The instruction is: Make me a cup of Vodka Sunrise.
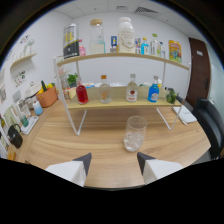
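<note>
Clear glass stands upright on the wooden table, just ahead of the gripper. Gripper fingers are spread wide, holding nothing. Bottles line the shelf beyond.

One glass on the table, four bottles on the lower shelf.

An orange basket and a dark chair flank the table.

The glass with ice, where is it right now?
The glass stands on the wooden table, just ahead of the open tongs, in front of the lower shelf of bottles.
</note>
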Available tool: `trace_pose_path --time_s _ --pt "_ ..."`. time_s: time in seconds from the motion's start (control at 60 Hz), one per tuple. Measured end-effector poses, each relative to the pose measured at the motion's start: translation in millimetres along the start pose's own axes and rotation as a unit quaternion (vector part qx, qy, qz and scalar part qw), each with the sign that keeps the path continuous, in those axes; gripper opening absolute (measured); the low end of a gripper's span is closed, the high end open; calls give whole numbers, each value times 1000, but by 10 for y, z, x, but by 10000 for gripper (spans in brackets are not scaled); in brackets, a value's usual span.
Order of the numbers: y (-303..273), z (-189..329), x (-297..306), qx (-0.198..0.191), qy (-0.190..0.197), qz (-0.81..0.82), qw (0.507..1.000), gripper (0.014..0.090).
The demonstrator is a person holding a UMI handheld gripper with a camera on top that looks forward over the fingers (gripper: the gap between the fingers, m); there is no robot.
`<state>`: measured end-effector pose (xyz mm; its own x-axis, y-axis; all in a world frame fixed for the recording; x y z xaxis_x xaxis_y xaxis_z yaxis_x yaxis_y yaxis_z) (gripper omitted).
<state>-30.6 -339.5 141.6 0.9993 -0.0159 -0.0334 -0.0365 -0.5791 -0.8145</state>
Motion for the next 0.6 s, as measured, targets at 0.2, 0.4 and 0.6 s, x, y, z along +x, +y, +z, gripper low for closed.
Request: trace_pose_path --time_s 0.2,0.4,0.6 --pt "-537 167 -662 91 -46 6 995 852" --pt "-1138 647 -1021 141 -59 -2 988 851" --pt "-1506 1159 -1161 155 -50 -2 987 820"
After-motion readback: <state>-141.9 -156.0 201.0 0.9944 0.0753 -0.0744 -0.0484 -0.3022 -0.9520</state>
